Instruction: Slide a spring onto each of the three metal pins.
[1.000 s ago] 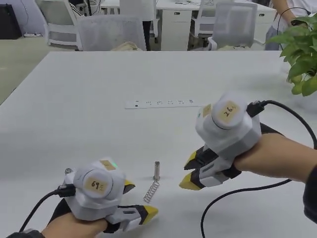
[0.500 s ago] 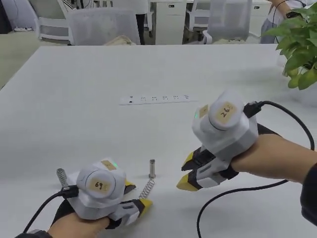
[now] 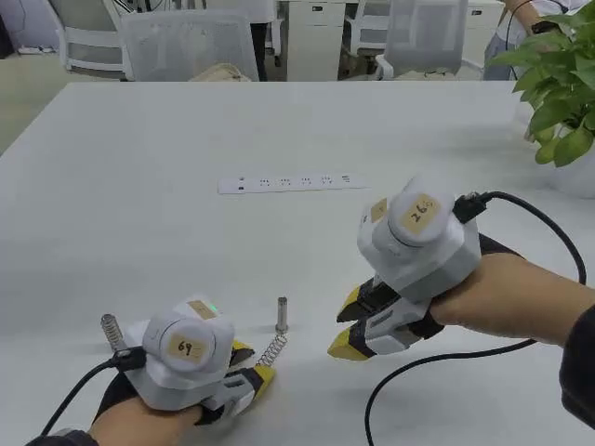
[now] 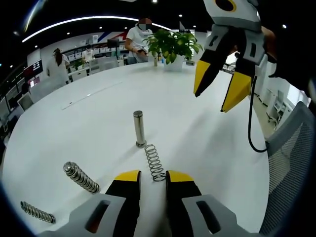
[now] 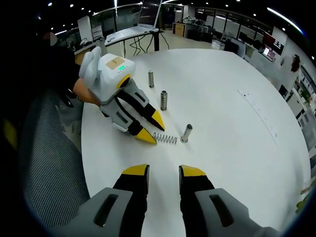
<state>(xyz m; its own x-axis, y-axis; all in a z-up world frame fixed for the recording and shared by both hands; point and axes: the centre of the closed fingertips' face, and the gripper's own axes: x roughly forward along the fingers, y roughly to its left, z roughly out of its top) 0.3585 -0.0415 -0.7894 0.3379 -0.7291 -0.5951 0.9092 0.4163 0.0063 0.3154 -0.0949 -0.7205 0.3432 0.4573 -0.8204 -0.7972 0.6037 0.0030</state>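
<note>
In the head view, my left gripper [image 3: 252,362] had narrowed and crept up to the loose spring [image 3: 272,348] just ahead of it, while my right gripper [image 3: 346,325] hung open. In the left gripper view, my jaws straddled the spring's near end without pinching it, with the bare pin [image 4: 139,129] beyond. In the right gripper view, two sprung pins [image 5: 163,100] stood behind the left gripper, so I judged only this spring remained.

An open-plan office is shown: a long white table [image 3: 139,186] fitted with a power strip [image 3: 286,183], mesh chairs [image 3: 186,46], desks [image 3: 316,37] behind, and a potted plant [image 3: 562,84].
</note>
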